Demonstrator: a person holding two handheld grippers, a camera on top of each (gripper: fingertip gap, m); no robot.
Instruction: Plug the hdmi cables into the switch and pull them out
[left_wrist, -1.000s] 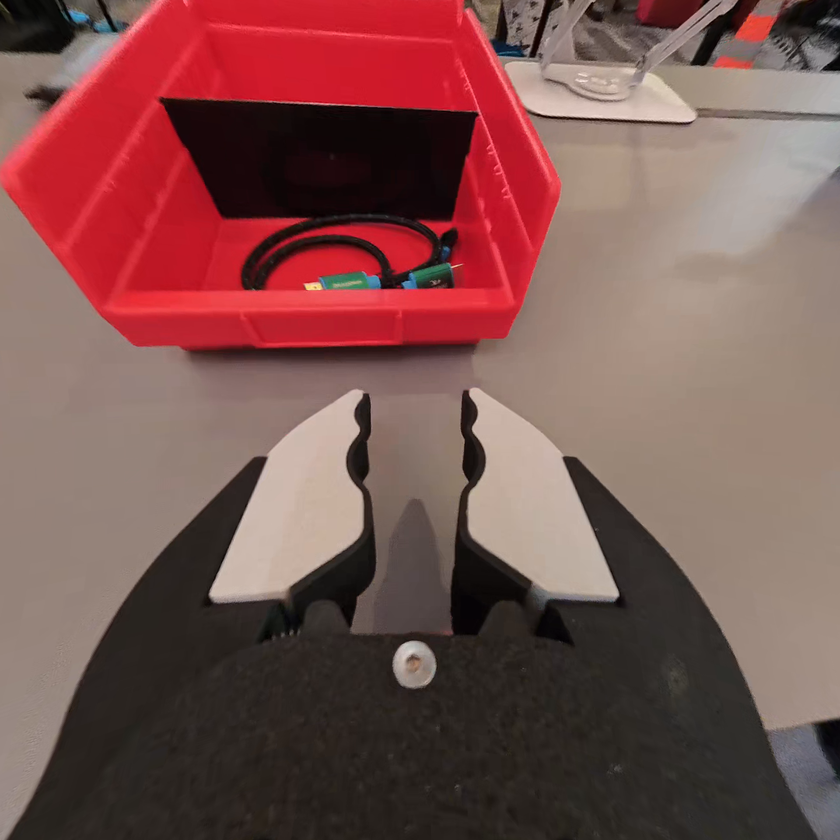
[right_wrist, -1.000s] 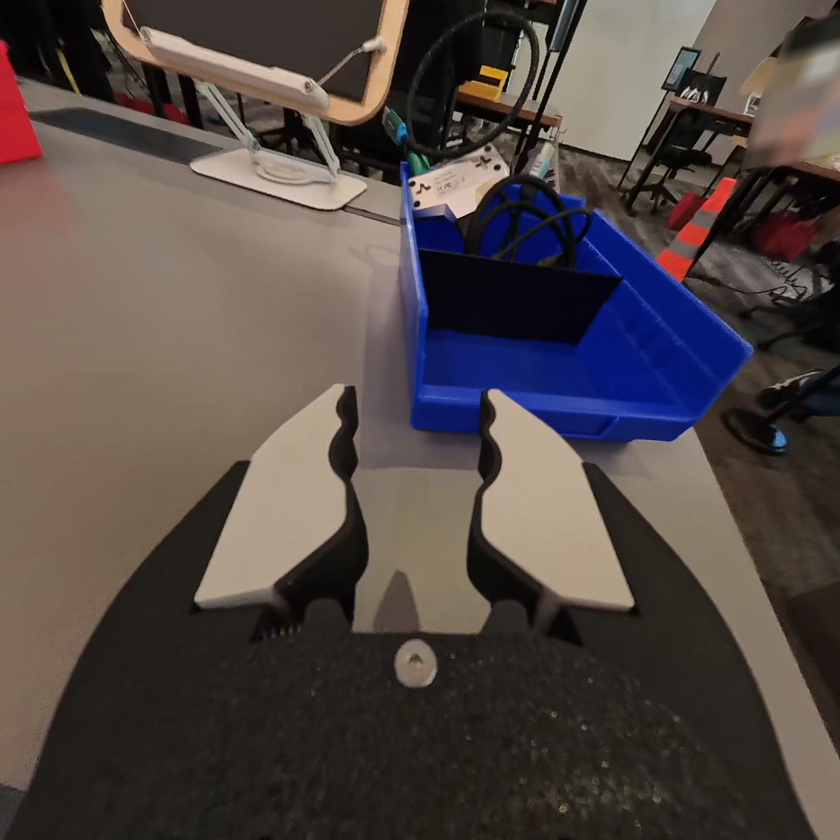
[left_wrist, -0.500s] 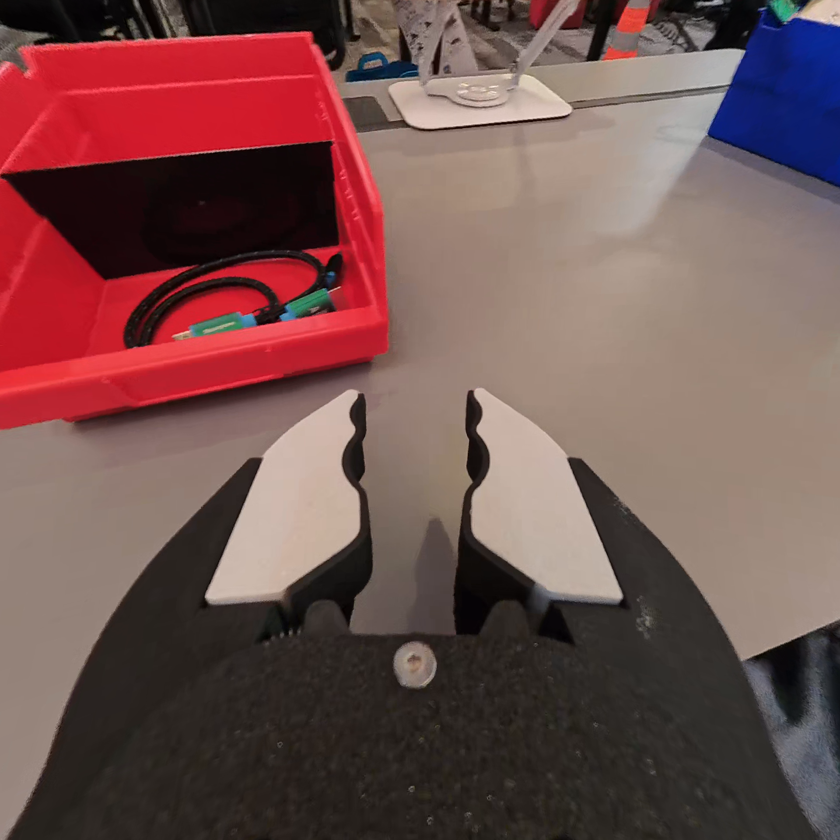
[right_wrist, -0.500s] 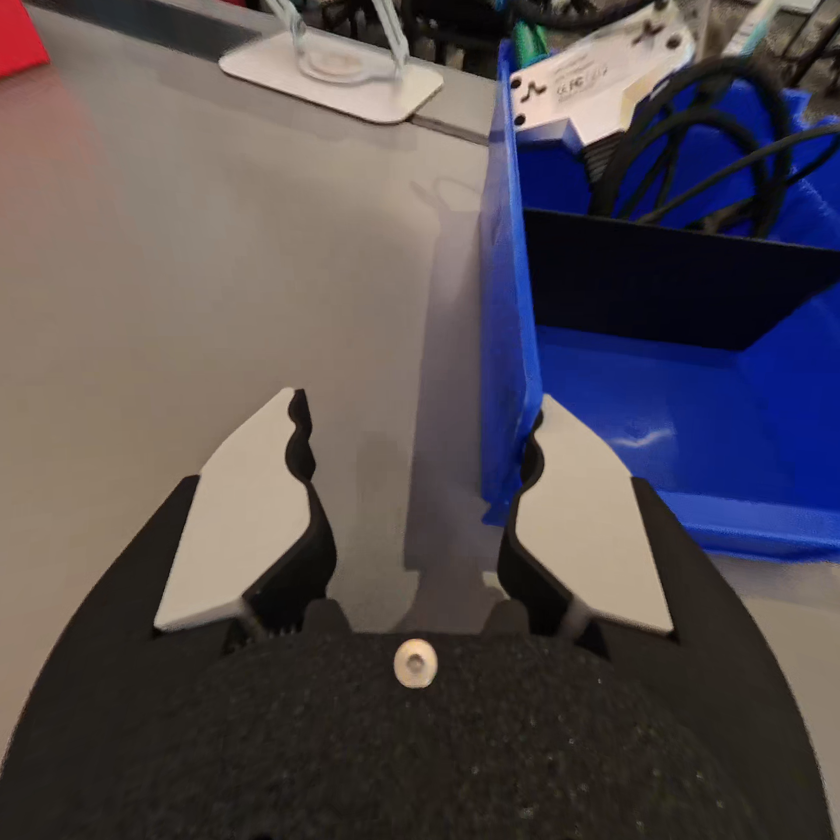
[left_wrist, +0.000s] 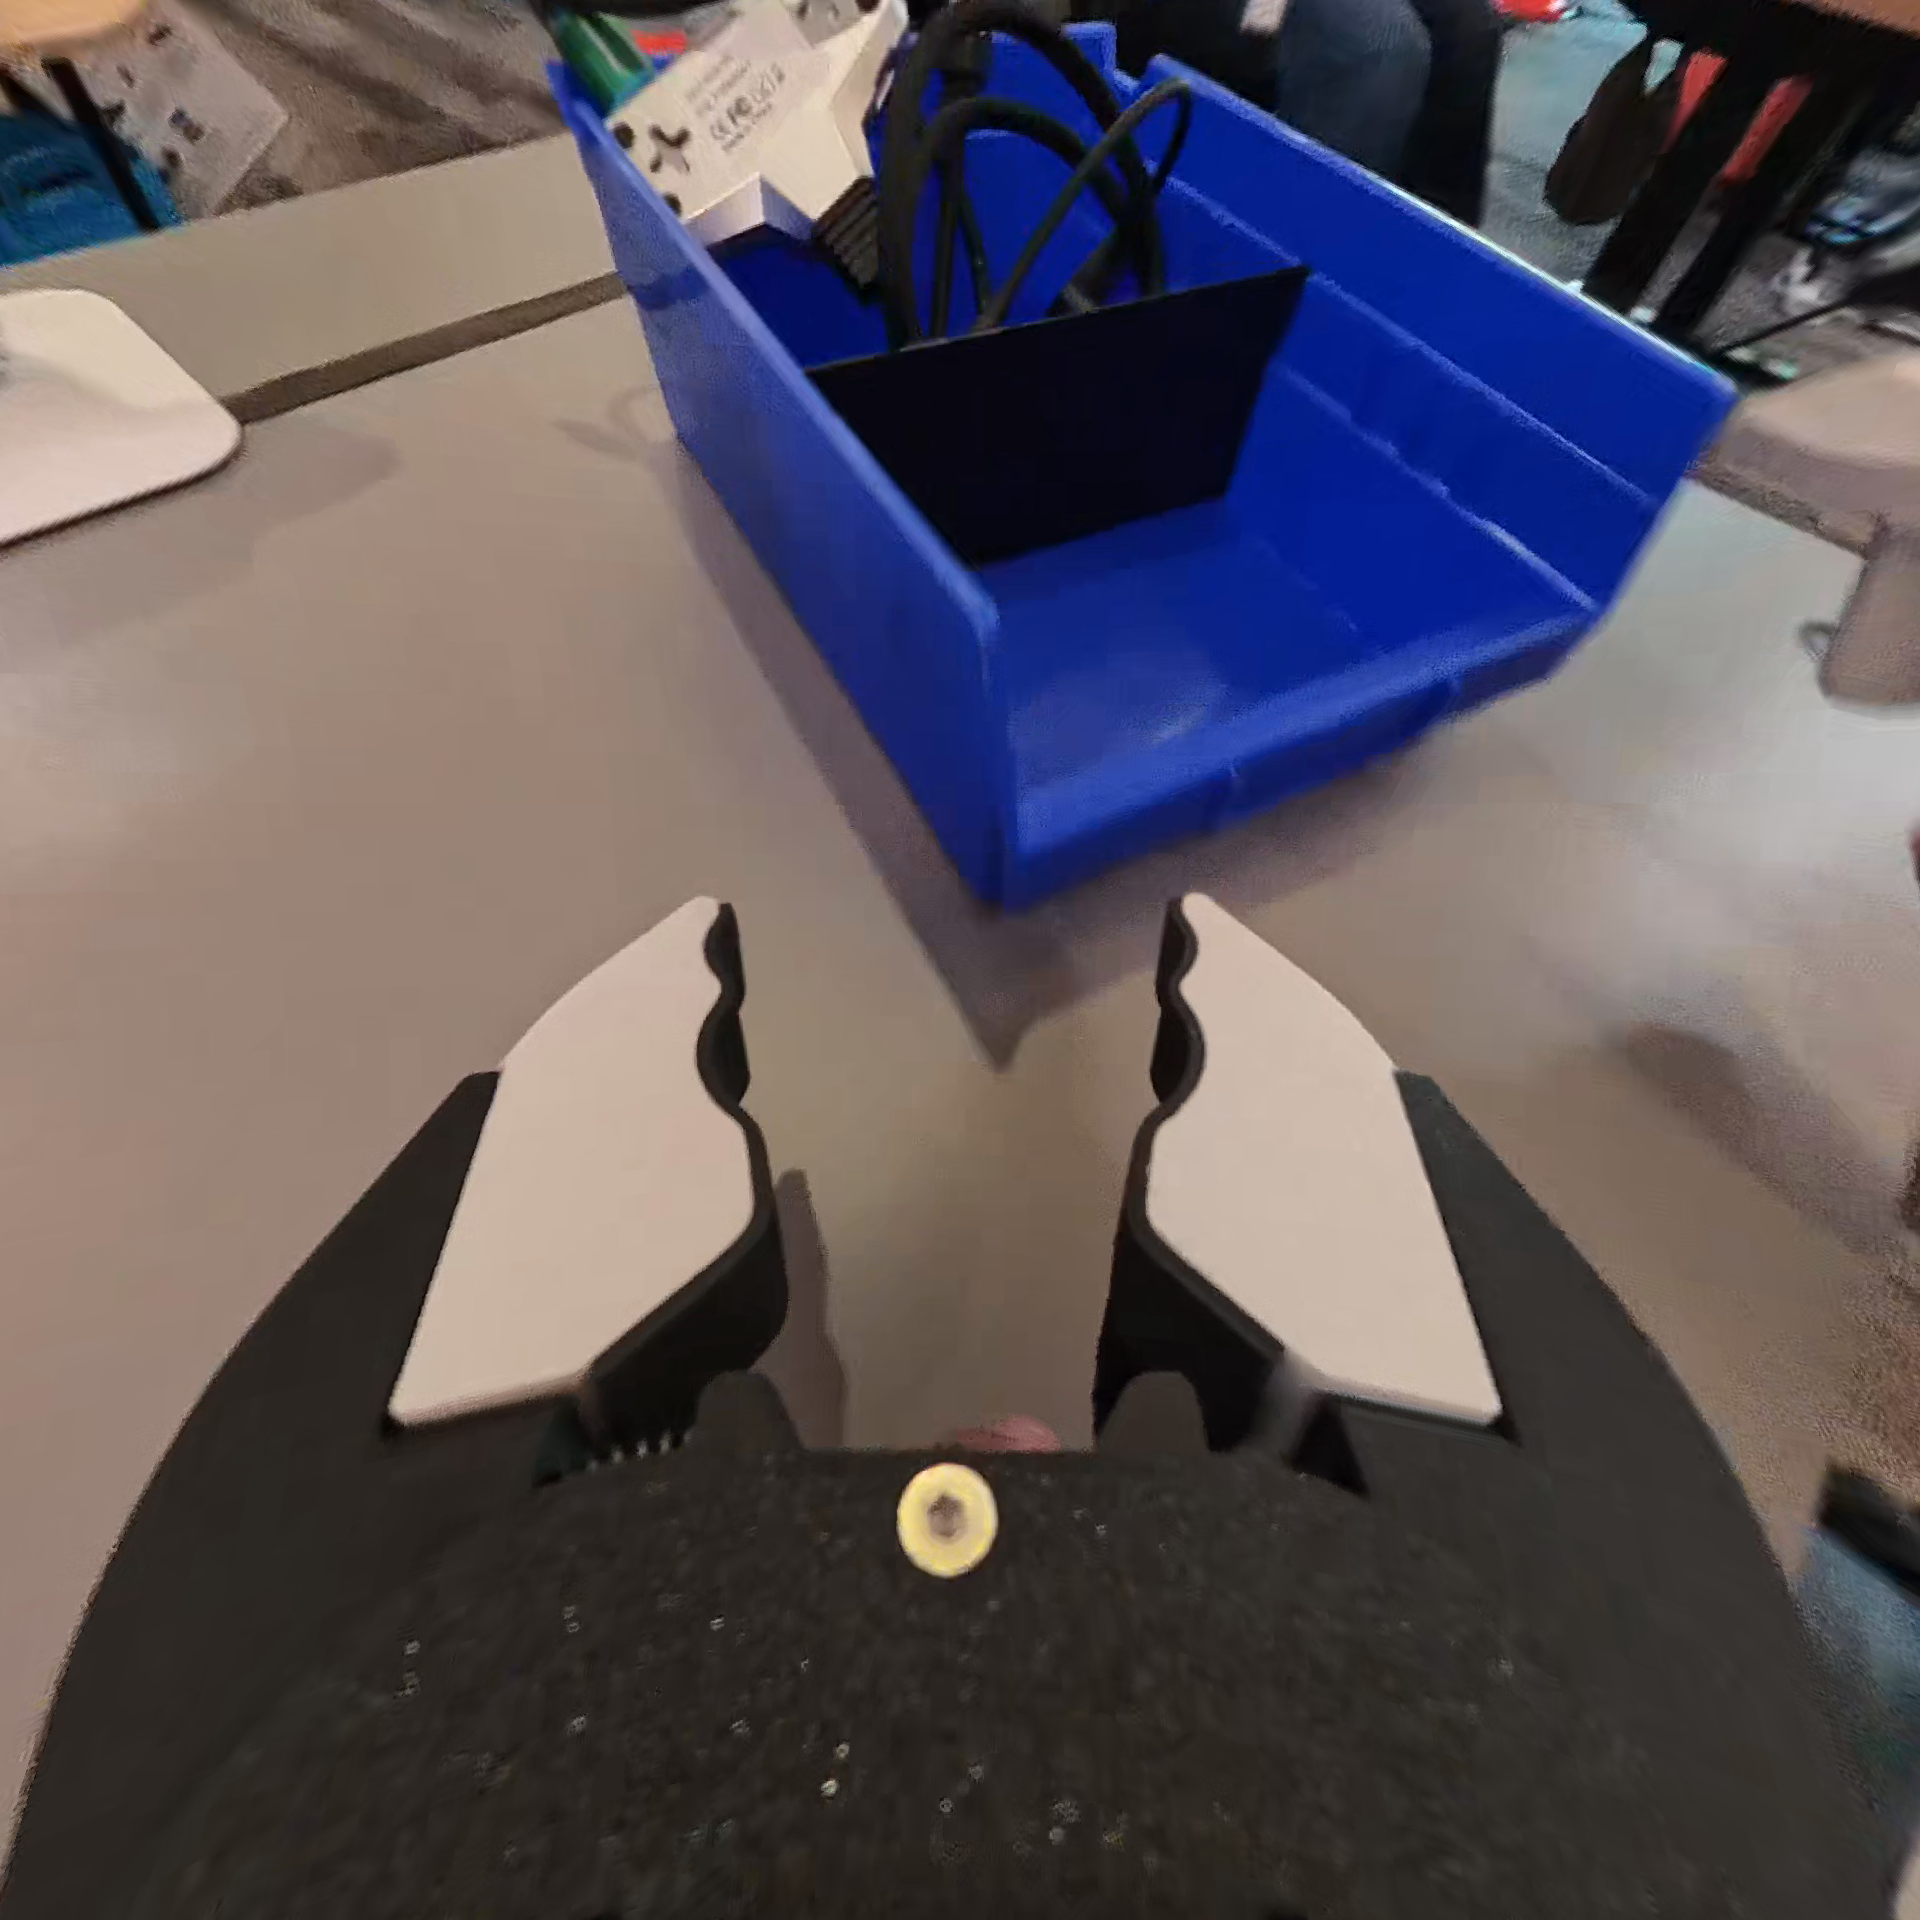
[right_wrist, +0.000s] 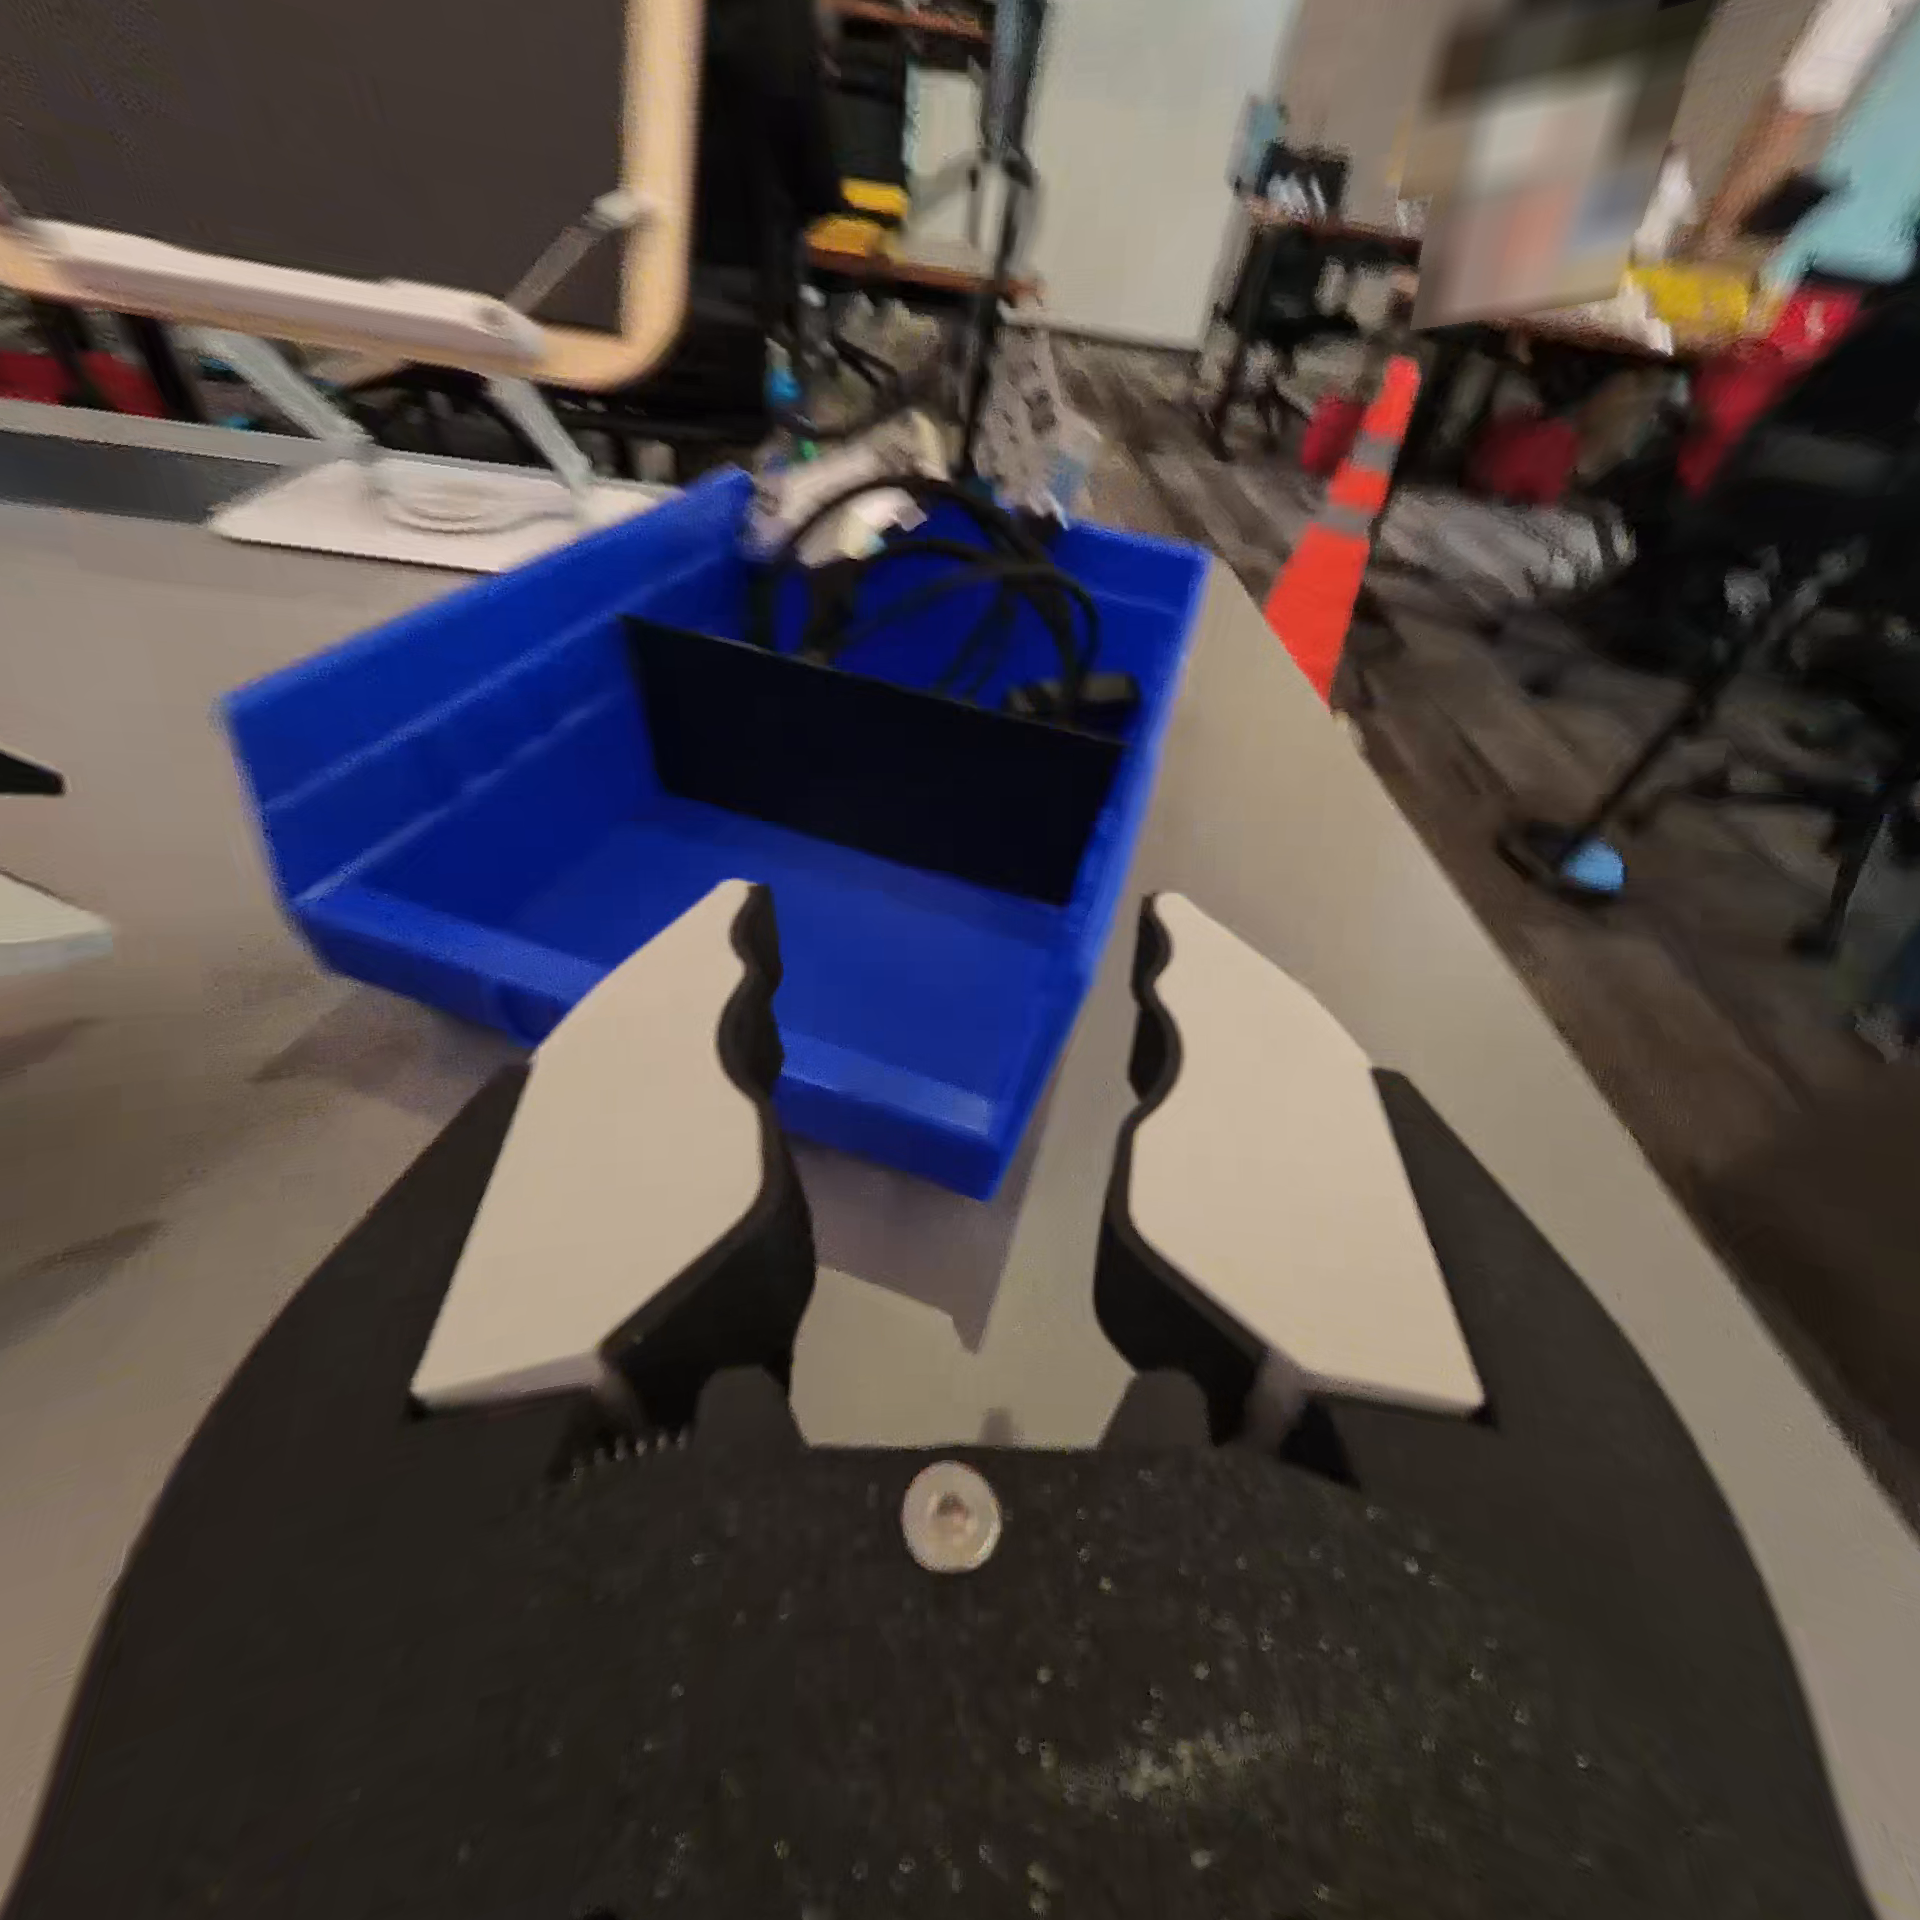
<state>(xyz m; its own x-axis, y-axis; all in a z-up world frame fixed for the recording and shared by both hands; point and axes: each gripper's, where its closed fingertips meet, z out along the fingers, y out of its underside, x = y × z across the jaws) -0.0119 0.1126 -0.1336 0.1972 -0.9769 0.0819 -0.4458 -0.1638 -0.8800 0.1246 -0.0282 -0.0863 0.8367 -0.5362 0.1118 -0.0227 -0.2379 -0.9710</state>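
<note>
Blue plastic bin (left_wrist: 1299, 665) is faced by both grippers, fingers wide and empty; white boxy switch (left_wrist: 748, 135) must be reached next.

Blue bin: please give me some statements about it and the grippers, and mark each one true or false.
1. The left gripper is open and holds nothing. True.
2. The blue bin has a dark divider across it. True.
3. The cables lie in the near compartment. False: they are behind the divider, and the near compartment is empty.
4. The right gripper is shut on a cable. False: it is open and empty.
5. The white switch is in the far part of the bin. True.
</note>
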